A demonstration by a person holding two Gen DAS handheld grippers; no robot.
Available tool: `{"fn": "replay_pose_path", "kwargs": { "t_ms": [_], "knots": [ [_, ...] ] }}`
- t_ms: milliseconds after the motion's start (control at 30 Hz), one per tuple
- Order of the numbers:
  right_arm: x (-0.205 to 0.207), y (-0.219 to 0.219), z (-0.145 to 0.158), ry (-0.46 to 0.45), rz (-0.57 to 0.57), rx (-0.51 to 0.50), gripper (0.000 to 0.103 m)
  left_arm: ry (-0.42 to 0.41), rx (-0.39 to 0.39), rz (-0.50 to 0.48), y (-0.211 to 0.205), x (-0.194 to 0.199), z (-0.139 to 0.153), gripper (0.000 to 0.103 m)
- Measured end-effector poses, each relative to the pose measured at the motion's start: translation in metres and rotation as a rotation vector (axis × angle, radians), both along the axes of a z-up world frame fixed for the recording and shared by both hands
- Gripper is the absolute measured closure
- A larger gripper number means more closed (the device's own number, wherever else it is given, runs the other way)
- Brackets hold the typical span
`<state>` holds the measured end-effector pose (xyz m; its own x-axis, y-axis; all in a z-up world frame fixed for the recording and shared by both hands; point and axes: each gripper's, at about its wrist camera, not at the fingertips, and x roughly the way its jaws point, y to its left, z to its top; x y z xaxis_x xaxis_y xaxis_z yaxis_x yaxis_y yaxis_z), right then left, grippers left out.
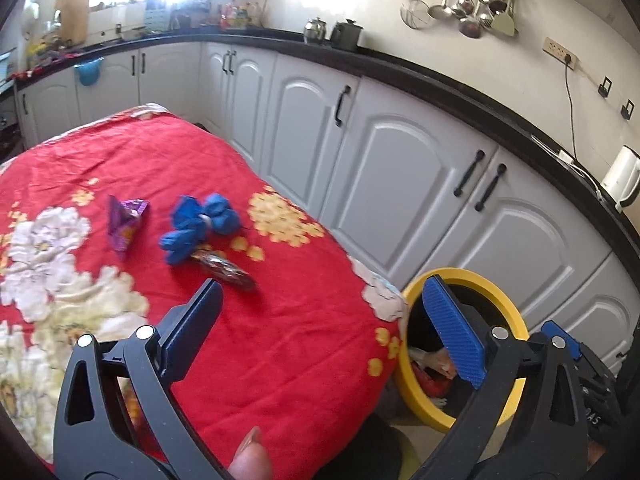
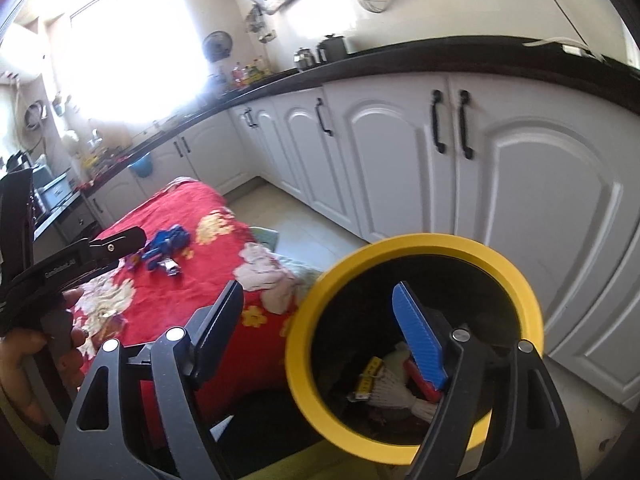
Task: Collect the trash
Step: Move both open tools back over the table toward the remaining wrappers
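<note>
Both grippers [image 1: 324, 304] [image 2: 320, 300] tilt downward, fingers spread, empty.

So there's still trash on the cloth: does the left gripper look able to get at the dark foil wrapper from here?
Probably yes. The left gripper has its jaws wide open and empty, and the dark foil wrapper lies just ahead on the red cloth with nothing between. The blue crumpled piece touches its far end, so it may get nudged.

The tablecloth [image 1: 280, 340] is bright red with white and yellow flowers. On it lie a purple wrapper [image 1: 126, 222], crumpled blue gloves [image 1: 200, 224] and a dark, shiny wrapper [image 1: 226, 270]. The bin [image 2: 414, 344] has a yellow rim (black inside). Cabinet doors [image 1: 416, 196] are white with black handles.
</note>
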<state>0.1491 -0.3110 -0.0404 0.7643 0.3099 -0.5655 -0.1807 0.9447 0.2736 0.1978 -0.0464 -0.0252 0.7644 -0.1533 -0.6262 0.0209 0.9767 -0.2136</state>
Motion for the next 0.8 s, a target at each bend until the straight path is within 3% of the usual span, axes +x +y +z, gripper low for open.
{"fn": "replay_pose_path", "kwargs": {
  "t_ms": [800],
  "knots": [
    [0.016,0.098,0.018,-0.029,0.156,-0.051,0.026,0.005,-0.068,0.174,0.107,-0.01,-0.003,0.011]
  ]
}}
